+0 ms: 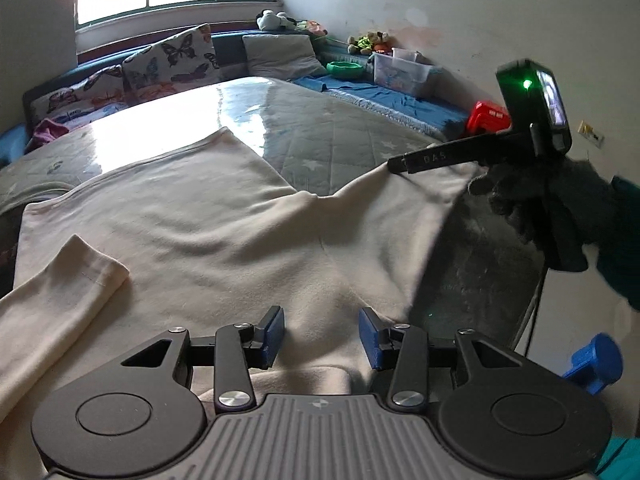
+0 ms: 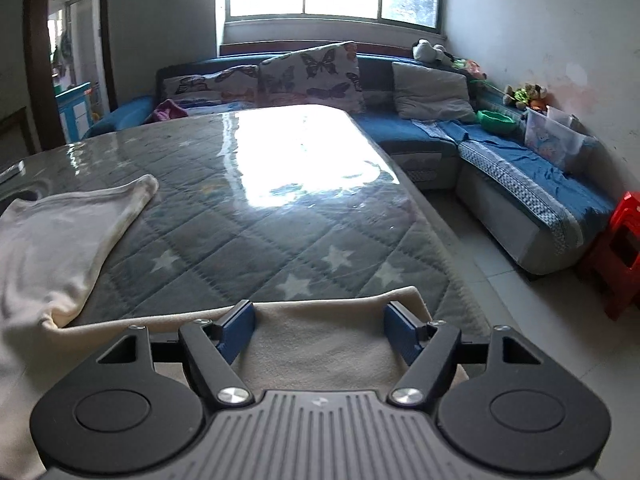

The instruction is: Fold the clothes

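Cream garment (image 1: 208, 216) lies spread on the worktop (image 2: 248, 216), one sleeve (image 1: 60, 288) folded inward. Both claws, left (image 1: 322, 334) and right (image 2: 318, 330), gape apart over cloth; folding seems midway, and closing on an edge likely follows.

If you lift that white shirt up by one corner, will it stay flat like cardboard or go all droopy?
Probably droopy. The shirt already lies in soft wrinkles on the table, and its sleeve flops loosely. It looks thin, so likely light. It shouldn't slip much: the fabric looks fuzzy. Both the left gripper and the right gripper are open over it.
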Demonstrator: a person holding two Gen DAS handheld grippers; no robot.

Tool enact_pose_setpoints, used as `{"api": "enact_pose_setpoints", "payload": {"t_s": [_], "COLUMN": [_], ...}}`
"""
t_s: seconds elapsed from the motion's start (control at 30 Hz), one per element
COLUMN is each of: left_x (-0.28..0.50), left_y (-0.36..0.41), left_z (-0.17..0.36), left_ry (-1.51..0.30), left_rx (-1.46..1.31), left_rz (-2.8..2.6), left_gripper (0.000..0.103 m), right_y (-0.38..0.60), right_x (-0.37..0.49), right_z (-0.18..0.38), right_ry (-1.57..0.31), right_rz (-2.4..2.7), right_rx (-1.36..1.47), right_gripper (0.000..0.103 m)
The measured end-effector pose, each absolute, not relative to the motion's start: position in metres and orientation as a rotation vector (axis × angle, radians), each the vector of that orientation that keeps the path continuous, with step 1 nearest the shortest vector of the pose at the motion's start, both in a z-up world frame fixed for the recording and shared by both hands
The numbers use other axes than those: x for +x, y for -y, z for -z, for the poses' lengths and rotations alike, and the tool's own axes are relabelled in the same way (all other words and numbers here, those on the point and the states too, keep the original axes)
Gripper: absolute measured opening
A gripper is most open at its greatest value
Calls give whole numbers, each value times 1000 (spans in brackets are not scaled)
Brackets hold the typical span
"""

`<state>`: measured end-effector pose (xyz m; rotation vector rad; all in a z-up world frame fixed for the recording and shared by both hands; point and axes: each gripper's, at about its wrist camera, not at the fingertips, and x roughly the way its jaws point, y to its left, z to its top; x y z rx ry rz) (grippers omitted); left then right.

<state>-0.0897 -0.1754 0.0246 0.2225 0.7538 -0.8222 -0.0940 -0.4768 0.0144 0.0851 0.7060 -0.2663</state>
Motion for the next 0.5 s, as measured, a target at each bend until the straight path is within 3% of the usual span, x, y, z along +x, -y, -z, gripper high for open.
{"api": "enact_pose_setpoints", "payload": {"t_s": [0.23,0.5], "left_x": [-59,-20], "left_y": [131,106], "left_z": [-42,-24], "left_ry": [-669,-681], "left_rx": [217,270], "left_rz": [614,460], "left_gripper": [40,40], "right_y": [460,422], "right_x": [-96,-103], "right_z": [-27,-50], "right_ry": [-698,-656], "right_rz": [215,98], "right_rx": [63,33], "right_gripper": [71,71]}}
